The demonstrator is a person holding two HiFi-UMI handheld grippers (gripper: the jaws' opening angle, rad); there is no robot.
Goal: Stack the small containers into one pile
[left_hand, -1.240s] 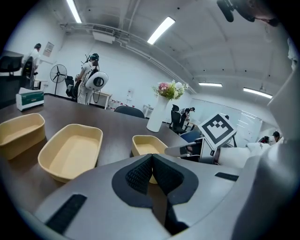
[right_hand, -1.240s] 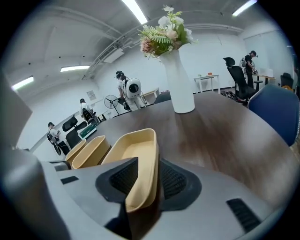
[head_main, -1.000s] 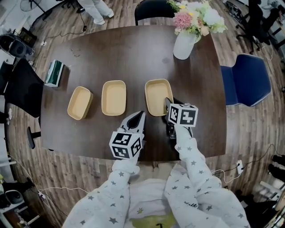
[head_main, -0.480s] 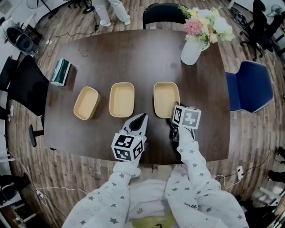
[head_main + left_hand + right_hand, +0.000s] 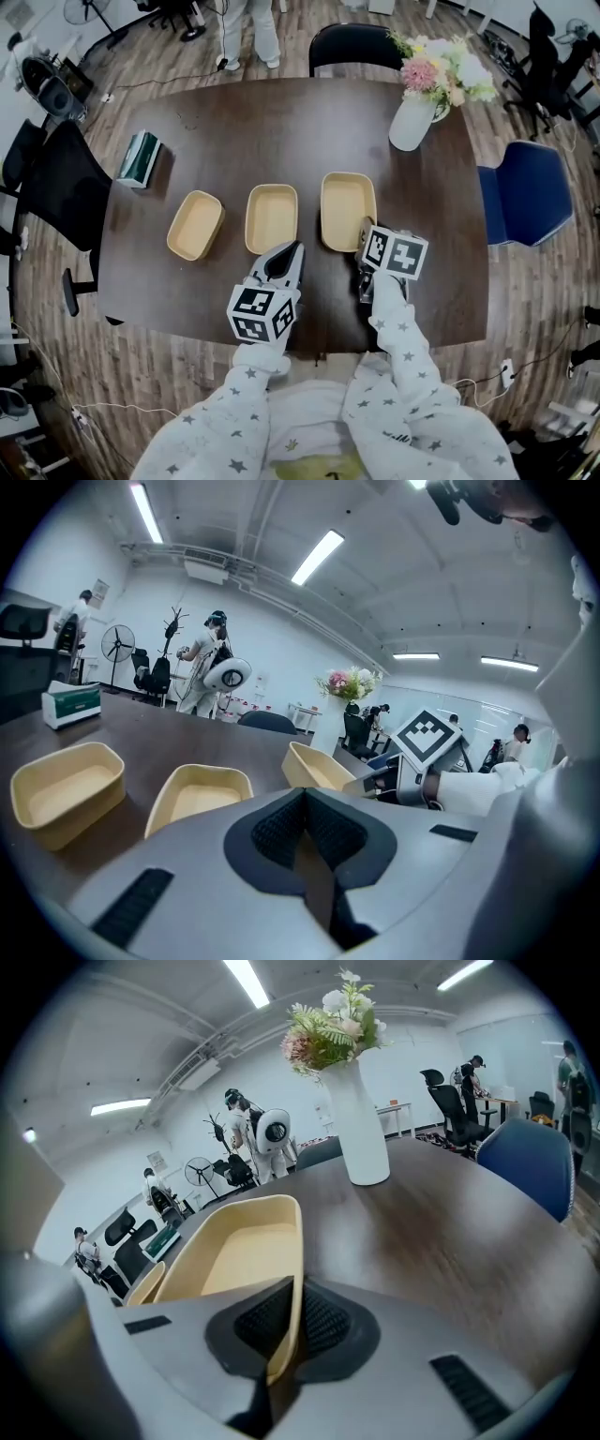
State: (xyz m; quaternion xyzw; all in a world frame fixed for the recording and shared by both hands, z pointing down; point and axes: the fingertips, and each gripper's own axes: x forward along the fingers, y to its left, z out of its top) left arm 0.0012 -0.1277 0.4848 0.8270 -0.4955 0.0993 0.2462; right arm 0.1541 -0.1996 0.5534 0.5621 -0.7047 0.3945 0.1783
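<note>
On my right gripper [image 5: 284,1327] the jaws pinch the near rim of the rightmost container [image 5: 347,202], 1 of 3 on the counter [image 5: 281,122]. It looks light and stiff, so I judge the rim a good hold. My left gripper [image 5: 287,253] has its jaws closed, empty.

Left gripper [image 5: 296,249]: jaws together, nothing between them, nose aimed about 1 o'clock in my head view, pitched slightly down. Right gripper [image 5: 363,228]: jaws clamped on the near wall of a container [image 5: 348,199], nose at 11 o'clock, pitched steeper. Left forearm [image 5: 246,394] and right forearm [image 5: 401,349] both come in from 6 o'clock, the right at 3 o'clock of the left.
</note>
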